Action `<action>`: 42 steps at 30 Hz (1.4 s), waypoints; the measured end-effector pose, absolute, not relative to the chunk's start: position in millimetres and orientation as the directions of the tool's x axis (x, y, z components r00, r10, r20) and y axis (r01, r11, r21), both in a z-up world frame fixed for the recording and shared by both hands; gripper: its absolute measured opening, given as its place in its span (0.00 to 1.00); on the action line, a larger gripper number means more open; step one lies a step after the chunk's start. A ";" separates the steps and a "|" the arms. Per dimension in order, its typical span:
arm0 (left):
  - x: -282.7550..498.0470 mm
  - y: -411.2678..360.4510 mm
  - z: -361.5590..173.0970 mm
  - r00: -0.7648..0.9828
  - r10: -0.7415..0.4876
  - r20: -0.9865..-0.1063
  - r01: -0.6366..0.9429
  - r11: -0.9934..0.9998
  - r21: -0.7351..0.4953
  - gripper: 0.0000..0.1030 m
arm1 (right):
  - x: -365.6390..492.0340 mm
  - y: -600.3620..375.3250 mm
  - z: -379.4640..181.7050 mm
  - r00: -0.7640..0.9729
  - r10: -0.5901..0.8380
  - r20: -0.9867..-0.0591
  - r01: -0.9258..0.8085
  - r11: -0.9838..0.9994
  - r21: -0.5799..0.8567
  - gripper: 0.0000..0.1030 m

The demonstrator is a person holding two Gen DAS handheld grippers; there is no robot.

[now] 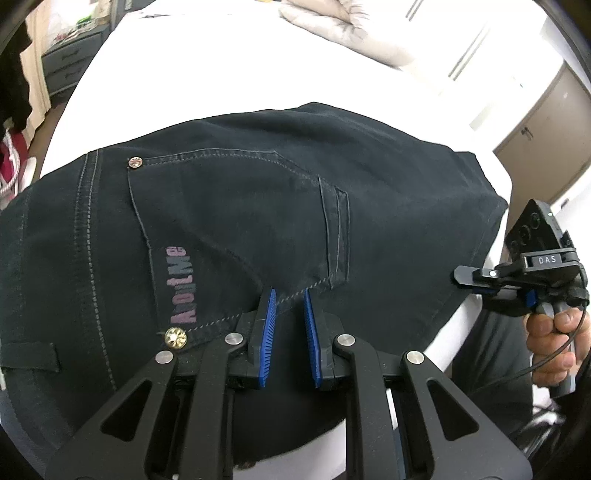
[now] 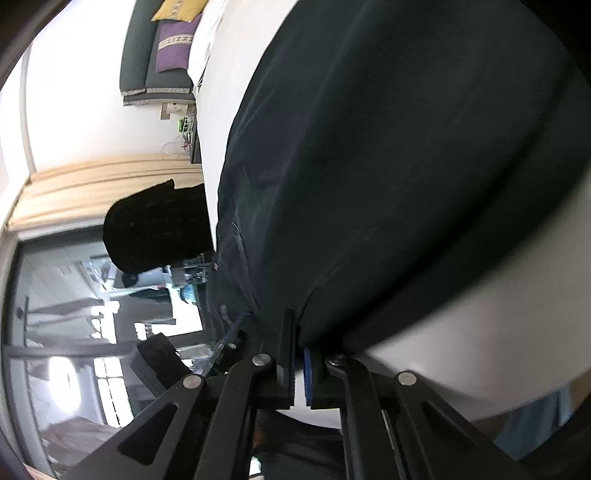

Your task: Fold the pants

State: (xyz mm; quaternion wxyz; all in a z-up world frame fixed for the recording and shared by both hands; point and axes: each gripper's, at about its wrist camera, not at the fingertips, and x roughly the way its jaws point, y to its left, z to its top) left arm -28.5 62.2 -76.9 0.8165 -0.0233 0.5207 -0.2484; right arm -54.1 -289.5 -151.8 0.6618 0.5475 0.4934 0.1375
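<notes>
Dark navy pants (image 1: 240,206) lie folded on a white bed (image 1: 221,59), back pocket with pink lettering and brass rivets facing up. My left gripper (image 1: 290,295) hovers over the pocket's lower edge, jaws slightly apart, with nothing between them. My right gripper (image 1: 465,277) shows at the right edge of the pants, held by a hand. In the right wrist view the right gripper (image 2: 300,332) is rolled sideways, its jaws nearly closed at the hem of the pants (image 2: 388,166); whether cloth is pinched is hidden.
A beige duvet (image 1: 332,18) lies at the far end of the bed. A grey drawer unit (image 1: 70,59) stands at the left, wardrobe doors (image 1: 546,133) at the right. A sofa with purple cushion (image 2: 166,48) and curtain (image 2: 103,188) show in the right wrist view.
</notes>
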 end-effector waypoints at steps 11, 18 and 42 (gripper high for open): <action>-49.2 65.2 -45.0 0.460 -0.423 -0.781 0.387 0.887 -0.253 0.15 | -59.9 -318.3 -151.9 0.584 0.699 -0.412 0.347 0.244 0.906 0.35; -36.3 35.4 -67.8 0.392 -0.392 -0.832 0.407 0.885 -0.225 0.15 | -72.9 -387.3 -166.1 0.708 0.560 -0.430 0.414 0.164 0.896 0.05; -38.9 42.9 -78.3 0.374 -0.393 -0.840 0.376 0.892 -0.250 0.15 | -107.7 -459.6 -162.9 0.815 0.395 -0.424 0.412 0.120 0.903 0.02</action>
